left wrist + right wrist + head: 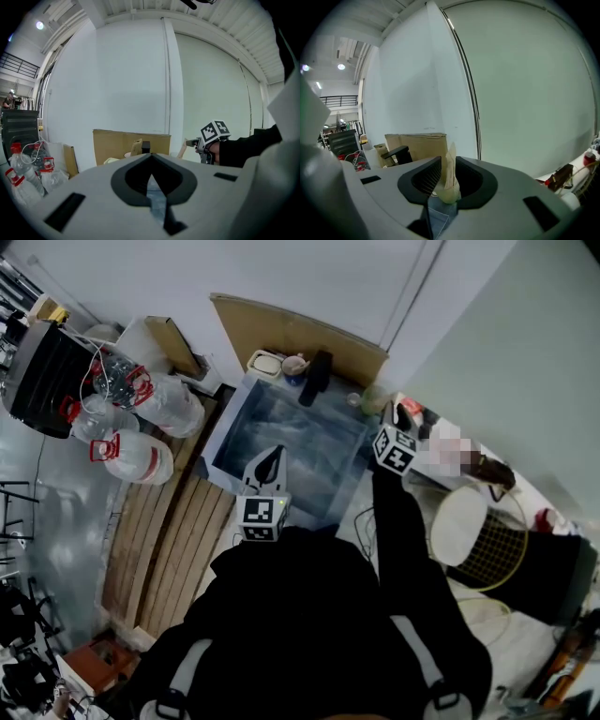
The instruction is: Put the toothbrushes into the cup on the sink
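Looks like the drop-off step. The right gripper (448, 172) has its jaws apart with a pale toothbrush (450, 185) standing between them, centre-low in its own view and not looking squeezed. It hovers by the right edge of the sink (225, 437). The left gripper (150, 169) is fully closed, empty, over the sink. I can't make out the cup, so my guess is the next move is checking the brush is actually inside before backing off.

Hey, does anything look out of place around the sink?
Several water jugs lie heaped on their sides on the floor left of the sink, as if dumped there. Nothing else stands out.
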### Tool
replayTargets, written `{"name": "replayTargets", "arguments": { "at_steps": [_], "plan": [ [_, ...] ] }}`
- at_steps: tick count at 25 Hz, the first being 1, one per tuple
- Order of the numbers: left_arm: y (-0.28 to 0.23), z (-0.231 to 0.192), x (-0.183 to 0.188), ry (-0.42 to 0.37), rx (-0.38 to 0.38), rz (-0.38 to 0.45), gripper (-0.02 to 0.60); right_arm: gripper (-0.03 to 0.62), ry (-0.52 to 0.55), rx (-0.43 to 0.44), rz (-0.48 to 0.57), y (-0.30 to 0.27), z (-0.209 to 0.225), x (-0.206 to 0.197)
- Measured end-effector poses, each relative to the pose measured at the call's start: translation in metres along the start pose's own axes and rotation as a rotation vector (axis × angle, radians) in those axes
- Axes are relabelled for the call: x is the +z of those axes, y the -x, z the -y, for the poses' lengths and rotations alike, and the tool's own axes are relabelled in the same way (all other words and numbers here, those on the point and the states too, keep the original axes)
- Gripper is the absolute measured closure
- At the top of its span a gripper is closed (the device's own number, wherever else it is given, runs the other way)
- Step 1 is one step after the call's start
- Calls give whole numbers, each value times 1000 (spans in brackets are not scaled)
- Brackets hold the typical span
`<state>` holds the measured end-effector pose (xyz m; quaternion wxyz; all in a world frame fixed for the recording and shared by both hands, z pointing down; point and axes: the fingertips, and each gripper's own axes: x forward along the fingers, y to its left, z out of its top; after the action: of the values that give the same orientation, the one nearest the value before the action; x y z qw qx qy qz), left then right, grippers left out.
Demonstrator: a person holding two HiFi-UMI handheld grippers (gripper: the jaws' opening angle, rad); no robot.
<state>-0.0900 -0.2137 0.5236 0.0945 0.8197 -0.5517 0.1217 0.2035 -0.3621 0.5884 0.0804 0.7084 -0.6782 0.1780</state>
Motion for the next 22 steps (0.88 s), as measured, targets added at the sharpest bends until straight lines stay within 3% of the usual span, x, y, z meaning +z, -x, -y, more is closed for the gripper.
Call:
{"name": "replayTargets", "arguments": {
  "at_steps": [3, 10, 22],
  "plan": [
    [1, 3, -3, -3, -4, -4, 580, 492, -1, 20, -1, 1, -2, -2],
    [4, 6, -5, -2, -19, -7, 580, 487, 19, 26, 25, 22, -6, 2],
    [10, 29, 4, 15, -100, 54, 580, 488, 38, 148, 137, 98, -38, 31]
  ]
}}
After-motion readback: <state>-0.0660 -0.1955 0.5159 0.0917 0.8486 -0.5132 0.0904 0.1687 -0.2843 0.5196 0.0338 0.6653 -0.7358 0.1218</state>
